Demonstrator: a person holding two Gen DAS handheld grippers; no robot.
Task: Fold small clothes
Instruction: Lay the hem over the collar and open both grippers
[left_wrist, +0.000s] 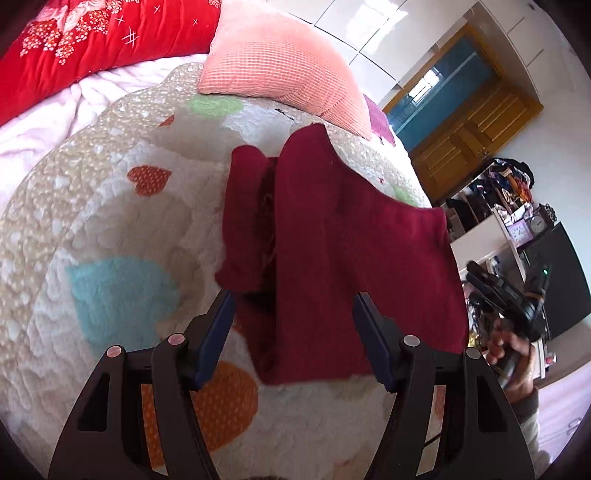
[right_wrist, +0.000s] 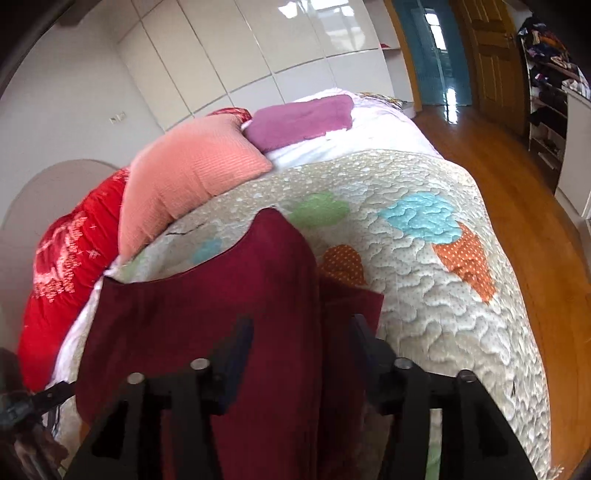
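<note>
A dark red garment (left_wrist: 351, 258) lies on the quilted bedspread (left_wrist: 110, 221), folded lengthwise with a narrower flap on its left. My left gripper (left_wrist: 294, 299) is open just above the garment's near end, and its blue pads (left_wrist: 218, 332) do not touch the cloth. In the right wrist view the same garment (right_wrist: 207, 325) runs under and between the spread fingers of my right gripper (right_wrist: 301, 325), which looks open; this view is blurred. A hand holds the right gripper (left_wrist: 517, 306) at the right edge of the left wrist view.
A pink pillow (left_wrist: 280, 62) and a red floral quilt (left_wrist: 92, 37) lie at the bed's far side, and a purple cloth (right_wrist: 303, 118) sits behind the pillow. Beyond the bed's edge are a wooden floor (right_wrist: 517, 184) and cluttered shelves (left_wrist: 498, 192).
</note>
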